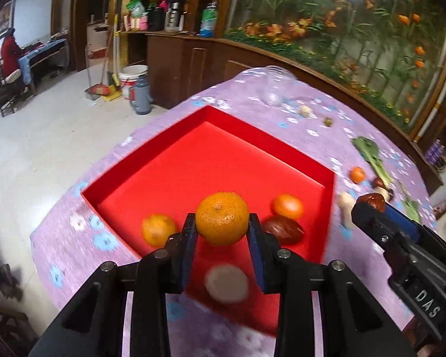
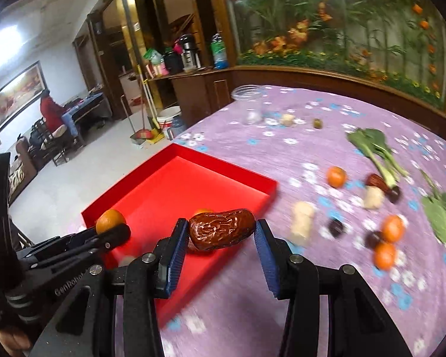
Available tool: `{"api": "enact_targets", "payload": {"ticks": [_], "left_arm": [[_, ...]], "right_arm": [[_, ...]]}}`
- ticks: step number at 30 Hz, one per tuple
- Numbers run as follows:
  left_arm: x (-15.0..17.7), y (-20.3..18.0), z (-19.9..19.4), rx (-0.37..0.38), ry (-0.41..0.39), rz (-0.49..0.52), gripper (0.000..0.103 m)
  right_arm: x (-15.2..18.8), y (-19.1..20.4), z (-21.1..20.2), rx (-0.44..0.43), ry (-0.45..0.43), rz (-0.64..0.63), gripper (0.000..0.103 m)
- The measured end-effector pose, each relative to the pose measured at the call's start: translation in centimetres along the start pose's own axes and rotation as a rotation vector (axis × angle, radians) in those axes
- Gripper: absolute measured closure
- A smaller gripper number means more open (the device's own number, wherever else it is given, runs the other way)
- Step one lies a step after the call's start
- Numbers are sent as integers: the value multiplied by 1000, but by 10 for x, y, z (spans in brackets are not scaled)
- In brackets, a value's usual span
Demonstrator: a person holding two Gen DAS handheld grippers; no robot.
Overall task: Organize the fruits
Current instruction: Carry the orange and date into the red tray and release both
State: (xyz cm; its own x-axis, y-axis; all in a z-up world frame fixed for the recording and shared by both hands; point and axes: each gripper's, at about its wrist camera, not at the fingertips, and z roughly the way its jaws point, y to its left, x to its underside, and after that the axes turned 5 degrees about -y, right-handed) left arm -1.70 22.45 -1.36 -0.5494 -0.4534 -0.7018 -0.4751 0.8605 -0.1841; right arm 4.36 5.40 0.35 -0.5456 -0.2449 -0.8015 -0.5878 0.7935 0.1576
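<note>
In the left wrist view my left gripper [image 1: 222, 218] is shut on a tangerine [image 1: 223, 208], held above the red tray [image 1: 151, 160]. Two more tangerines [image 1: 158, 229] [image 1: 287, 206], a red date [image 1: 284, 229] and a blurred pale round piece [image 1: 226, 282] lie in the tray. My right gripper [image 2: 221, 226] is shut on a wrinkled red date [image 2: 221, 235] over the tray's [image 2: 178, 184] right edge. Each gripper also shows at the side of the other's view. Loose tangerines [image 2: 336, 176] [image 2: 392, 228] and dark dates [image 2: 335, 226] lie on the purple cloth to the right.
Leafy greens [image 2: 371, 145] [image 2: 440, 214], pale ginger-like pieces [image 2: 303, 218] and a clear glass jar [image 2: 249, 101] sit on the flowered purple tablecloth [image 2: 312, 136]. The table's left edge drops to the floor beside the tray. A person in red sits far off at the left.
</note>
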Motion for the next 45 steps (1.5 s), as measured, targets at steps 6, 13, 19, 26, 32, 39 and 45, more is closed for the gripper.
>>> {"api": "enact_targets", "payload": {"ticks": [6,13,19,26,32,39,45], "left_arm": [[-2,1,16,-5,35,-3,71],[5,-7,20,23,61,52,71],[7,-4,31,4,85,48,71],[8,5,32,-19,104,6,61],[6,13,11,-19,41,-46,33],[7,0,-7,28,5,-72,26],[15,-42,-14,106,8,17,26]], "right_arm": [[-12,7,48,4,36,32,53],[-24,1,82,23,75,68,53],[-23,3,99,23,101,67,53],[-19,4,116,15,180,51,50],[-17,-4,91,22,140,69,44],[-3,-35,19,63,31,119,32],[25,-83,-33,194,6,128,24]]}}
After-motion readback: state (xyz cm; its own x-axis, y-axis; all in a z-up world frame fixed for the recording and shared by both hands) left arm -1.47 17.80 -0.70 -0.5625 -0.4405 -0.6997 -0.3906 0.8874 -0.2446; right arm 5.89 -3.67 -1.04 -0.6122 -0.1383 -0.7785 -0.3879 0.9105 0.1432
